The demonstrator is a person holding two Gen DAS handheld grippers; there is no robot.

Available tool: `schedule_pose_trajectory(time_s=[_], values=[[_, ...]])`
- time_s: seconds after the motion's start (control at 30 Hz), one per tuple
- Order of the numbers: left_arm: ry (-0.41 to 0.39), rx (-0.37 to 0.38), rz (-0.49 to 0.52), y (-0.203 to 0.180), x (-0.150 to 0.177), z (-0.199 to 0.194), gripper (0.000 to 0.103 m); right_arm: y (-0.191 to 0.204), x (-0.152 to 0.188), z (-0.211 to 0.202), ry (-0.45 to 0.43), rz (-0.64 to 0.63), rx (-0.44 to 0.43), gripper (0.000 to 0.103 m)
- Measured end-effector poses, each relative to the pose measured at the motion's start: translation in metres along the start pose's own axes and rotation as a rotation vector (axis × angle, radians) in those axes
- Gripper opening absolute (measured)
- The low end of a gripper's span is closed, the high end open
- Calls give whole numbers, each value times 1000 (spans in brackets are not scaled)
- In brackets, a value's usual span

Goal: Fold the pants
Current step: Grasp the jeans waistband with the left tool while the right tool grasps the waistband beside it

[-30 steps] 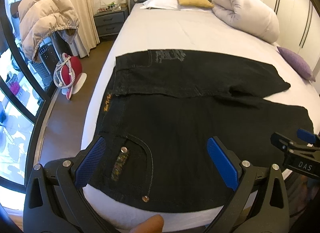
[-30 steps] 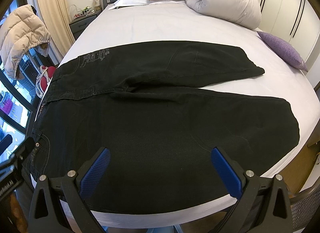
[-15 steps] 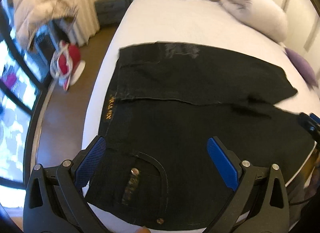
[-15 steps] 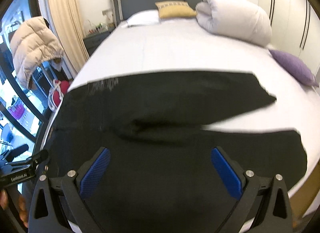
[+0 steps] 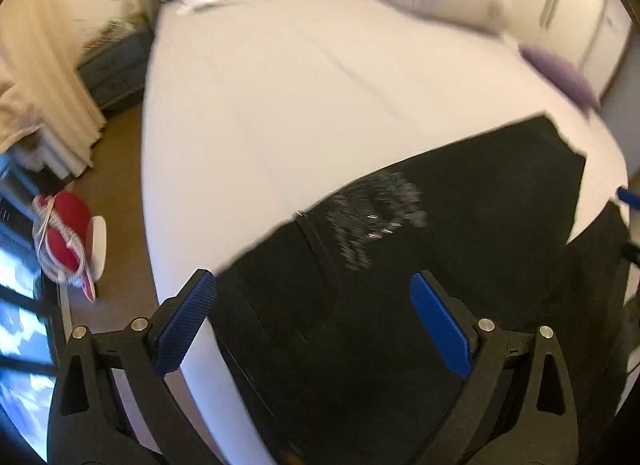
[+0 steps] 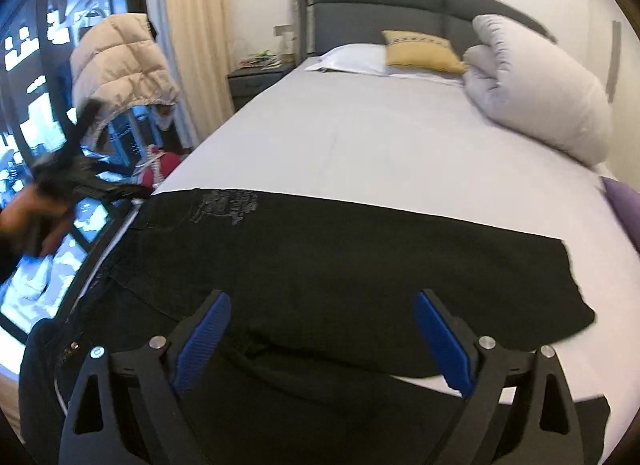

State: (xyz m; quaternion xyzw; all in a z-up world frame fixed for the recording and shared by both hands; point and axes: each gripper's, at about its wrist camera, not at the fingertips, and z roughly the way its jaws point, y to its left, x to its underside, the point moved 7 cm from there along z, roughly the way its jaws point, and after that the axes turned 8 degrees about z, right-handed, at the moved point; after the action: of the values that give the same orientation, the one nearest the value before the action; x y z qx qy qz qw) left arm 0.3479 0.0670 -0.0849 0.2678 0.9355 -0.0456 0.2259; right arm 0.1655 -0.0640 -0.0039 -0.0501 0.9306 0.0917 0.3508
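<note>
Both hand-held grippers have shifted toward the far side of the pants since the earlier frame, and both views now tilt.

Black pants (image 6: 360,265) lie flat across the near part of the white bed (image 6: 380,137), waistband to the left, legs running right; the far leg overlaps the near leg along the middle. Left hand-held gripper (image 5: 312,317) hovers over the waist area near the grey printed patch (image 5: 376,221), jaws wide apart, nothing between the blue pads (image 5: 184,321). Right hand-held gripper (image 6: 322,339) hovers over the fold where the legs meet; its jaws stand wide and are closing, pads clear of the cloth. Left-view detail is motion-blurred. A rolled duvet (image 6: 536,85) and yellow cushion (image 6: 420,50) sit at the far headboard end.
</note>
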Motion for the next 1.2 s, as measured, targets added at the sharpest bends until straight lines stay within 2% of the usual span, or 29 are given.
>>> schedule_pose_trajectory(time_s=[0.1, 0.17, 0.27, 0.3, 0.37, 0.4, 0.57, 0.63, 0.73, 0.77, 0.8, 0.83, 0.9, 0.97, 1.07, 1.2], values=[[82, 41, 67, 16, -11, 31, 98, -3, 0, 10, 17, -33, -30, 95], [131, 102, 98, 22, -15, 50, 97, -2, 2, 19, 38, -49, -62, 92], [188, 177, 127, 26, -11, 70, 91, -2, 9, 32, 89, -45, -108, 83], [210, 198, 136, 26, -10, 77, 85, -2, 11, 36, 102, -43, -113, 81], [251, 210, 160, 31, -8, 89, 77, -2, 13, 45, 123, -46, -120, 79], [265, 216, 168, 33, -7, 93, 77, -2, 13, 49, 129, -46, -126, 79], [251, 267, 115, 54, -19, 97, 76, 3, 9, 62, 148, -45, -164, 78], [271, 275, 120, 59, -20, 100, 72, 6, 7, 66, 154, -50, -181, 77], [296, 270, 170, 57, -19, 99, 60, 11, 1, 70, 159, -51, -194, 76], [301, 281, 173, 58, -21, 97, 50, 12, -1, 72, 160, -50, -196, 76], [304, 296, 171, 58, -23, 96, 34, 13, -3, 74, 160, -52, -197, 76], [307, 290, 175, 60, -24, 94, 26, 15, -5, 75, 160, -55, -196, 74], [296, 269, 185, 59, -24, 89, 14, 19, -10, 80, 160, -70, -196, 72], [259, 235, 191, 50, -17, 80, 8, 23, -16, 83, 160, -82, -207, 70], [158, 183, 187, 54, -18, 51, 6, 36, -29, 87, 158, -126, -243, 69], [48, 139, 170, 55, -11, 10, 5, 59, -53, 101, 160, -249, -278, 69]])
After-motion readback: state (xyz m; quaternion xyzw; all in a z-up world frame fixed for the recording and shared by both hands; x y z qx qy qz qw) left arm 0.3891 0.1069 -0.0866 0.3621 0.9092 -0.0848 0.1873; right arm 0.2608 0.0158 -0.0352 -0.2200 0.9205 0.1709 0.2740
